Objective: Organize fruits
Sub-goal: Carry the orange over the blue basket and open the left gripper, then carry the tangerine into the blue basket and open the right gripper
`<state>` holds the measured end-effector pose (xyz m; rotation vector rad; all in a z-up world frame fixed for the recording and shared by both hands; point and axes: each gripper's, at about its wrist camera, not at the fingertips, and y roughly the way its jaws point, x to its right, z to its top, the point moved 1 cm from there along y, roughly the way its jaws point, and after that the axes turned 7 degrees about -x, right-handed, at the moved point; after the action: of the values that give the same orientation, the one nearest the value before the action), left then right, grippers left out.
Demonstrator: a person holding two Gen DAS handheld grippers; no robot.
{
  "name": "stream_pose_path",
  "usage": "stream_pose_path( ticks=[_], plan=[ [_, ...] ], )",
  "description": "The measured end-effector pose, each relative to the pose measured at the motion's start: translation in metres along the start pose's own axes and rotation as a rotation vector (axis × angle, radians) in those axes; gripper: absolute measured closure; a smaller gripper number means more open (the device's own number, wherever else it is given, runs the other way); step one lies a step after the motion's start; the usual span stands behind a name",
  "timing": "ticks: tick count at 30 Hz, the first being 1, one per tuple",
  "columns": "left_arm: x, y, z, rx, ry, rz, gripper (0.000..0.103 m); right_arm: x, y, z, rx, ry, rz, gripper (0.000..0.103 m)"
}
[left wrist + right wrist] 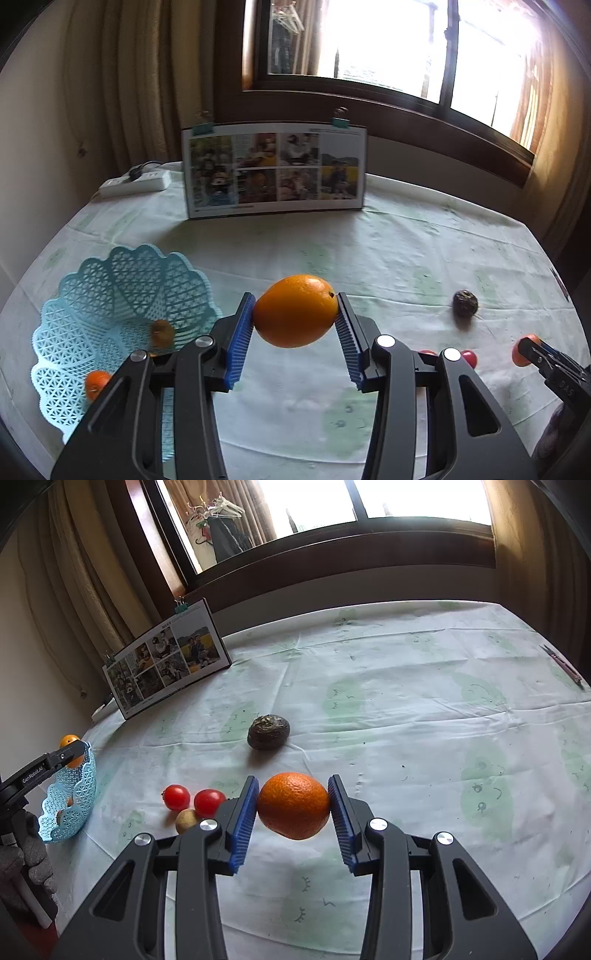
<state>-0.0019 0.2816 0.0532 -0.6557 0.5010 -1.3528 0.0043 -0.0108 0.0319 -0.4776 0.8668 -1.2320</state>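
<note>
Both tools are loaded rn. Left tool [295, 314] is clamped on a smooth orange [295, 310], held clear of the counter [406, 240], w/ the blue lattice basket [122, 310] down at 9 o'clock in the left wrist view. Basket already has a couple small orange fruits in it, tho they're blurry. Right tool [293, 805] is pinched on a rougher-skinned orange [293, 805], also lifted off the cloth.

Imo the step in hand is dropping the left one in the basket first. Tip: swing it over the basket's middle, not the scalloped rim, and go low before letting go. Round fruit rolls and that basket looks light, so a drop from high could tip it or bounce stuff out. Open slow.

Keep the right tool parked back till the left is out, they'd crowd each other at the basket.

Still loose on the counter from the right wrist view: two cherry tomatoes [194, 799], a small tan fruit [185, 820] at 8 o'clock from the right tool, and a dark wrinkly fruit [268, 732] at 12.
</note>
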Motion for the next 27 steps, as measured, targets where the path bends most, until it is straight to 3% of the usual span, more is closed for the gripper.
stream_pose_path(
  ticks=[20, 21, 22, 24, 27],
  plan=[
    [-0.122, -0.005, -0.013, 0.004, -0.187, 0.126, 0.057, -0.068, 0.004, -0.009, -0.032, -0.102, 0.031, 0.064],
    [-0.127, -0.004, -0.014, -0.001, -0.196, 0.128, 0.054, -0.071, 0.004, -0.009, -0.034, -0.108, 0.034, 0.064],
    [-0.131, -0.004, -0.015, -0.002, -0.204, 0.127, 0.041, -0.077, 0.005, -0.010, -0.036, -0.115, 0.039, 0.064],
    [-0.140, -0.008, -0.016, 0.012, -0.225, 0.134, 0.025, -0.087, 0.007, -0.010, -0.042, -0.128, 0.048, 0.064],
    [-0.149, -0.017, -0.017, 0.043, -0.240, 0.145, 0.023, -0.104, 0.010, -0.011, -0.048, -0.155, 0.064, 0.064]
  ],
)
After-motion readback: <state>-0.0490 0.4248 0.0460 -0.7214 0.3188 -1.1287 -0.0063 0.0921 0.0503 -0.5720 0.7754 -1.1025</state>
